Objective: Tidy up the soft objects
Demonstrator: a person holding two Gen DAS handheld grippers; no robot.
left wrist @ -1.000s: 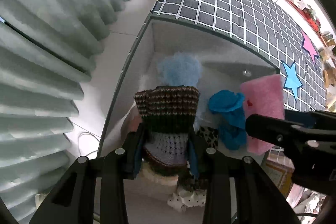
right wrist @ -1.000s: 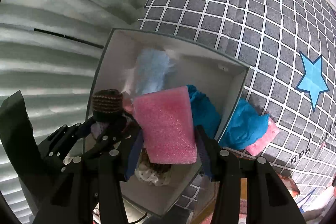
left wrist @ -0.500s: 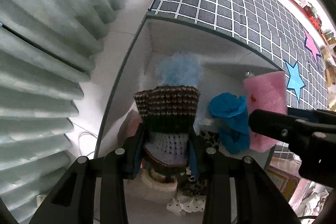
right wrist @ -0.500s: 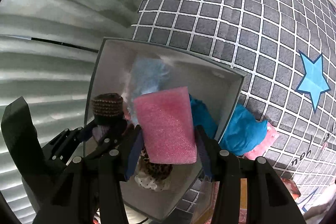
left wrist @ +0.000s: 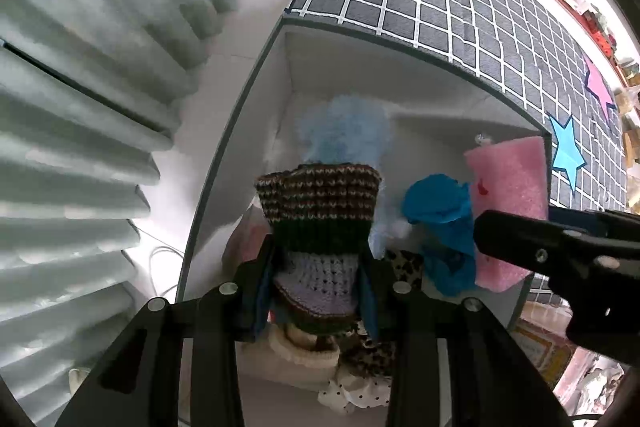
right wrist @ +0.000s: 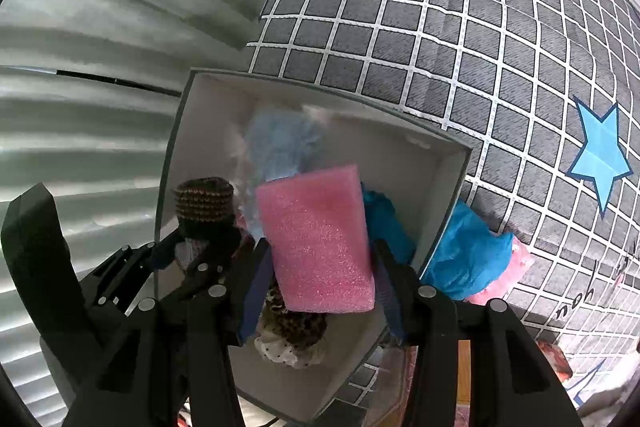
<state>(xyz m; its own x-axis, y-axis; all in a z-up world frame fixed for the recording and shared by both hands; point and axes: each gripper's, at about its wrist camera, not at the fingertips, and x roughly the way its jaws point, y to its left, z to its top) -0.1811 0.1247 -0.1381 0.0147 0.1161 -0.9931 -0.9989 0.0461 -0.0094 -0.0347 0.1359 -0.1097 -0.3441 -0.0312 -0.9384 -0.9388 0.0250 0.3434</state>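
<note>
A white box (left wrist: 420,95) (right wrist: 436,195) with a grey rim stands at the edge of a checked cloth. My left gripper (left wrist: 316,287) is shut on a brown, green and lilac striped knitted piece (left wrist: 320,219) (right wrist: 205,199) above the box's left side. My right gripper (right wrist: 320,279) is shut on a pink foam block (right wrist: 316,243) (left wrist: 508,195) held over the box's right side. Inside lie a fluffy light-blue item (left wrist: 344,131) (right wrist: 280,143), a crumpled blue cloth (left wrist: 440,211), a leopard-print piece (right wrist: 296,323) and a white dotted fabric (left wrist: 352,391).
A pale pleated curtain (left wrist: 80,107) hangs to the left of the box. The grey checked cloth (right wrist: 460,7) with a blue star (right wrist: 600,163) spreads to the right. More blue cloth (right wrist: 472,255) and a pink piece (right wrist: 520,263) lie outside the box's right wall.
Both grippers have kept their holds. The box has drifted slightly lower and looks a little farther in the right wrist view; otherwise little has moved.
</note>
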